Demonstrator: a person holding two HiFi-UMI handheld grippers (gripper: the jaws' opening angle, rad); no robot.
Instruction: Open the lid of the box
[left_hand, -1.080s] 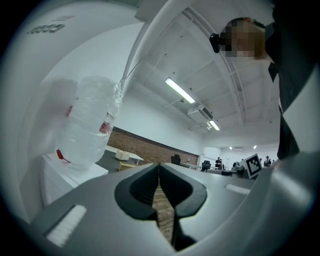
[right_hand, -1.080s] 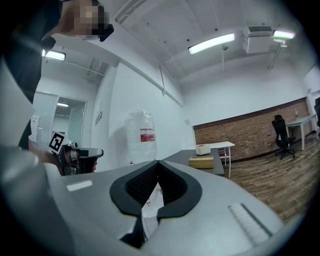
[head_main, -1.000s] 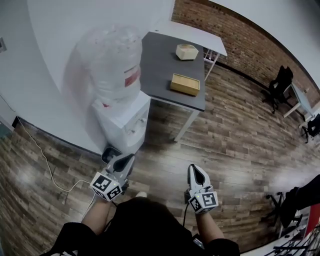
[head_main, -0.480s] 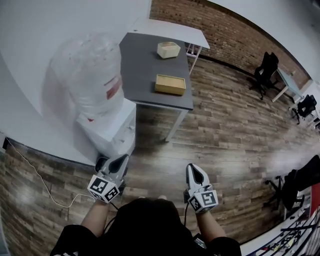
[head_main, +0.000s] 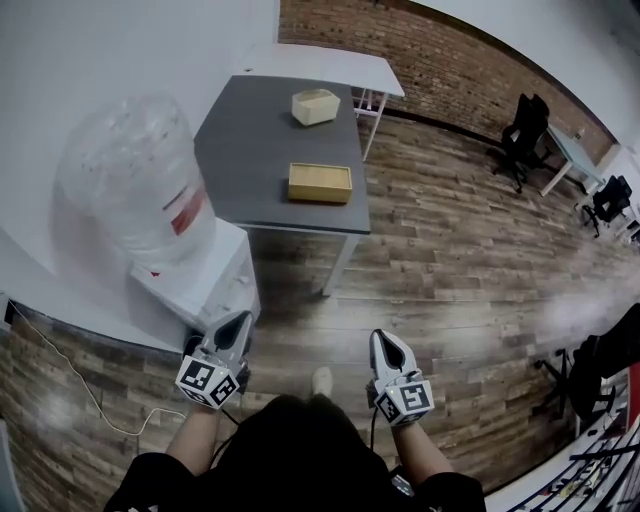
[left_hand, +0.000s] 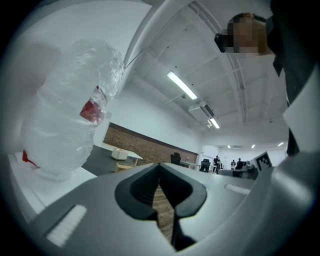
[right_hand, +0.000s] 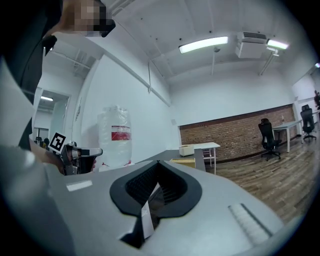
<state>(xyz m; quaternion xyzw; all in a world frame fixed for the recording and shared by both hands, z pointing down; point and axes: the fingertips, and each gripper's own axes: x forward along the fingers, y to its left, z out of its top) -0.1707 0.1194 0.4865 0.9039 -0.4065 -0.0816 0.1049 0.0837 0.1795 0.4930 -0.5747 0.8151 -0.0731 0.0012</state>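
A flat tan wooden box (head_main: 320, 183) with its lid down lies near the front edge of a dark grey table (head_main: 250, 140). A smaller cream box (head_main: 315, 106) sits farther back on it. Both grippers are held low, close to the person's body and far short of the table. My left gripper (head_main: 240, 320) is shut with nothing in it, its jaws meeting at the tip (left_hand: 160, 164). My right gripper (head_main: 383, 338) is also shut and empty (right_hand: 159, 162). The right gripper view shows the tan box (right_hand: 182, 162) far ahead, beyond the jaw tips.
A white water dispenser (head_main: 200, 275) with a big clear bottle (head_main: 135, 190) stands left of the table, just ahead of my left gripper. A white table (head_main: 320, 65) stands behind the grey one against a brick wall. Office chairs (head_main: 520, 125) stand at the far right on the wooden floor.
The table and the water dispenser have slid leftward and lower in the head view, and the table looks nearer. Both grippers stay shut and keep their places in the frame.
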